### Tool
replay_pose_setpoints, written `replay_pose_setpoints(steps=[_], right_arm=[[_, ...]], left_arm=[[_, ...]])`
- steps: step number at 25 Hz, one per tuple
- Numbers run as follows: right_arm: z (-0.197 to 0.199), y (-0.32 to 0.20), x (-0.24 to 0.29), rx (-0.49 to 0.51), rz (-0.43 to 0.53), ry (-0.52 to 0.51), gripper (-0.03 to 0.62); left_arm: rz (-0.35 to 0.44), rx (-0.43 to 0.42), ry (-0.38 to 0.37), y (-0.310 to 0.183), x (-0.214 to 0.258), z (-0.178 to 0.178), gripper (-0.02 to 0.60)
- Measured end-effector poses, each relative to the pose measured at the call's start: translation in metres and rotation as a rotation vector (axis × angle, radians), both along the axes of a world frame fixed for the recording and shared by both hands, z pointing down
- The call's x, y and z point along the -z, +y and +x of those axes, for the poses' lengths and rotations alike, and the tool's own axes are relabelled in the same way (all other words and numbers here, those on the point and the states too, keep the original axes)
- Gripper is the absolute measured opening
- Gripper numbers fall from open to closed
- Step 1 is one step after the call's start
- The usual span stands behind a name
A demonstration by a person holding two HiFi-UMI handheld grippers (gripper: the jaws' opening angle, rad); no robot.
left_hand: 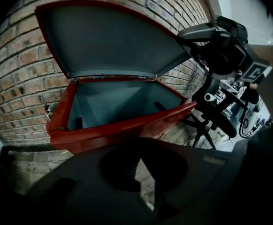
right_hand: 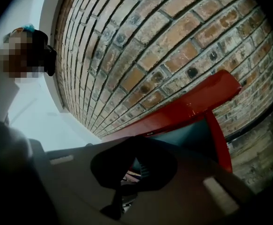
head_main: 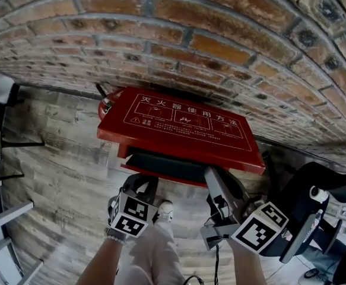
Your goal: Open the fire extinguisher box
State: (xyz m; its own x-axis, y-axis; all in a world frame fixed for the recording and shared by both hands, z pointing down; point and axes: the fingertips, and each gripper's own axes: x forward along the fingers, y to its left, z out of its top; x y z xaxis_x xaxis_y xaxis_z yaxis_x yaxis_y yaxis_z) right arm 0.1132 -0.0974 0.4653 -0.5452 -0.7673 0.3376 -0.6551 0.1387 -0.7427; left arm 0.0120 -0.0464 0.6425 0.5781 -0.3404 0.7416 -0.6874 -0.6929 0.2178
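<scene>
- The fire extinguisher box [head_main: 158, 176], red outside and grey-blue inside, stands on the floor with its back against the brick wall [head_main: 161, 34].
- Its lid [head_main: 178, 126] is hinged along the box's wall side and raised at the front, so a gap shows between the lid's front edge and the box rim. White characters and three framed drawings are printed on the lid's top.
- The left gripper view looks into the box under the raised lid. Two small dark shapes stand inside, too dim to name.
- The right tool [head_main: 212, 174] reaches the lid's front edge, towards the box's right corner. Its jaws are closed together with their tips at that edge. No view shows whether the lip is pinched between the pads.
- The left tool [head_main: 142, 186] hangs just in front of the box's front wall, left of the right tool, and touches neither box nor lid. Its jaws stand slightly apart with only floor showing between them.
- Each tool carries a cube with square markers: the left cube [head_main: 131, 215] and the right cube [head_main: 259, 225] sit nearer the person than the box.
- A small black-and-red part [head_main: 105, 104] sticks out at the box's left rear corner.
- The wood-patterned floor [head_main: 66, 171] spreads out from the box, and the person's shoe [head_main: 164, 210] rests on it in front of the box.
- A black office chair [head_main: 315, 209] stands to the box's right.
</scene>
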Motion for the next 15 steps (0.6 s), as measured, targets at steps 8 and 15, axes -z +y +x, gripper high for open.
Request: replay_pose_setpoints(steps=[8, 15], right_arm=[[0.010, -0.033, 0.025, -0.036, 0.067, 0.013, 0.002], [0.017, -0.060, 0.040, -0.049, 0.112, 0.034, -0.002]], left_arm=[[-0.002, 0.011, 0.007, -0.001, 0.002, 0.002, 0.003], [0.000, 0.011, 0.008, -0.001, 0.002, 0.002, 0.003]])
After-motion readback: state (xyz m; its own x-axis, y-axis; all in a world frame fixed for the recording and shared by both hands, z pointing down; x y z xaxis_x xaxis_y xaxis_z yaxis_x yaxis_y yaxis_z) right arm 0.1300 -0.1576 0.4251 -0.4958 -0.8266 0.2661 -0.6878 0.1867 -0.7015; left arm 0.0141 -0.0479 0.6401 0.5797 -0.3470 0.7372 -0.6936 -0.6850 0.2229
